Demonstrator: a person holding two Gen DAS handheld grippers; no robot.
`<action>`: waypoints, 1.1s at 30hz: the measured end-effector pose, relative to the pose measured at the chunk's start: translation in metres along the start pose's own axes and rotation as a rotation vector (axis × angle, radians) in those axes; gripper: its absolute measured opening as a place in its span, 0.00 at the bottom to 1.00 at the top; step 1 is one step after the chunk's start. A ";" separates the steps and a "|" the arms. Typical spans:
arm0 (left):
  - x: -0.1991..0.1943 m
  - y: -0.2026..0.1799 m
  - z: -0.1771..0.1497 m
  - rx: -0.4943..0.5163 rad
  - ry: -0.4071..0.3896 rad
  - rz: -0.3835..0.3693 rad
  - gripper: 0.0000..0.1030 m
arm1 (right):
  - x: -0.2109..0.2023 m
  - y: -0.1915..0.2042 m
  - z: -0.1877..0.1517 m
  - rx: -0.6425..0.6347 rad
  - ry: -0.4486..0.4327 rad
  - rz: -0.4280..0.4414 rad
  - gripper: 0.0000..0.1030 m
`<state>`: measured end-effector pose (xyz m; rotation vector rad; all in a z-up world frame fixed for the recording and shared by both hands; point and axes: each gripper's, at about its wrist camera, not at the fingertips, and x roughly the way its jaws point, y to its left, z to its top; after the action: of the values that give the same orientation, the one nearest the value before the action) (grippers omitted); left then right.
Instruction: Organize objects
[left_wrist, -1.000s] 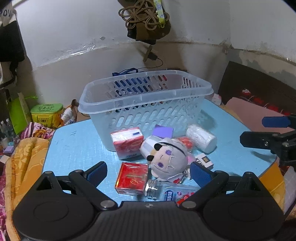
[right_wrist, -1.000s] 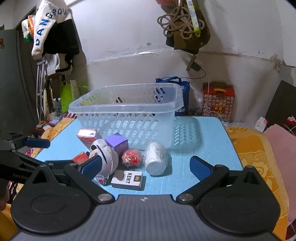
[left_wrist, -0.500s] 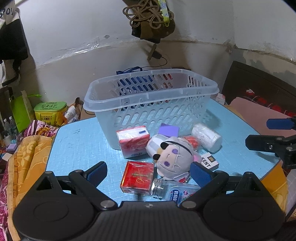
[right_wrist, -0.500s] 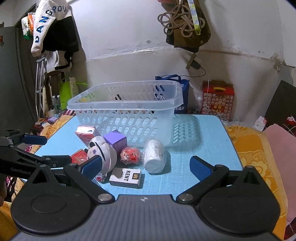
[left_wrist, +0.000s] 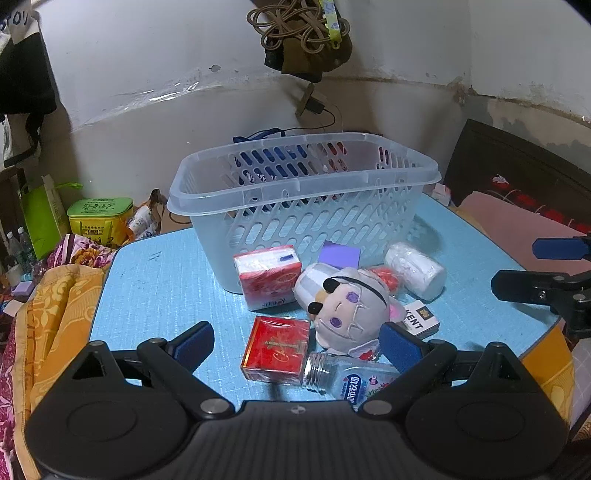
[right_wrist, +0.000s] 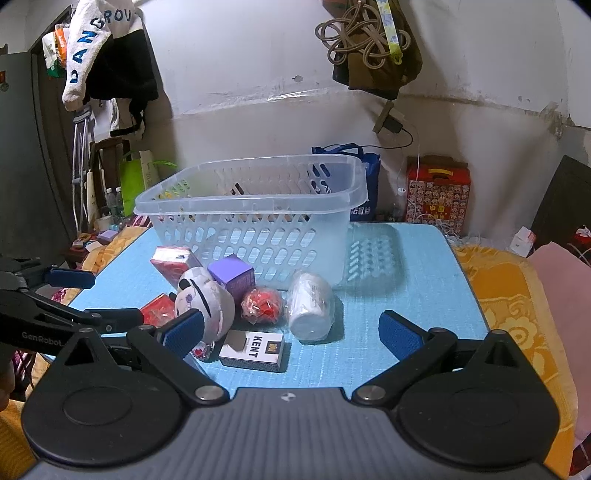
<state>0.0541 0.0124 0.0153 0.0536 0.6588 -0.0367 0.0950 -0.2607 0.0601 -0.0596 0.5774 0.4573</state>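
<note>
both claws stand with their blue pads wide apart and nothing between them. the left claw (left_wrist: 295, 341) hovers low over the near edge of the blue bench (left_wrist: 155, 280), and the right claw (right_wrist: 291, 334) hovers over the bench edge on the other side.

the landmark is the clear plastic basket (left_wrist: 303, 199), which sits on the bench with no loose items showing inside. all the things to sort lie in a cluster on the bench just in front of the basket. a red-and-white tissue pack (left_wrist: 267, 277) leans against the basket's front wall. a purple box (left_wrist: 339, 254) is also right at that wall, and a white roll (left_wrist: 413, 269) lies on its side near the basket's front corner. a plush doll head (left_wrist: 349, 308) rests in front of the purple box, with a red wrapped ball (right_wrist: 263, 304) tucked beside it. further from the basket lie a red box (left_wrist: 277, 349), a kent cigarette pack (right_wrist: 253, 350) lying flat, and a clear bottle (left_wrist: 347, 376) on its side, touching the red box, closest to the left claw.
</note>
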 end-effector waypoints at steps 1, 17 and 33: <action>0.000 0.000 0.000 -0.001 0.001 0.000 0.96 | 0.000 0.000 0.000 0.000 0.000 0.000 1.00; 0.001 0.003 0.000 -0.002 0.007 -0.002 0.95 | -0.001 -0.002 0.000 0.009 -0.006 0.005 0.99; 0.002 0.002 0.000 -0.002 0.011 -0.007 0.95 | 0.000 -0.002 0.000 0.012 -0.003 0.005 0.96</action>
<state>0.0557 0.0147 0.0136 0.0500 0.6705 -0.0424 0.0956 -0.2621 0.0604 -0.0465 0.5769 0.4584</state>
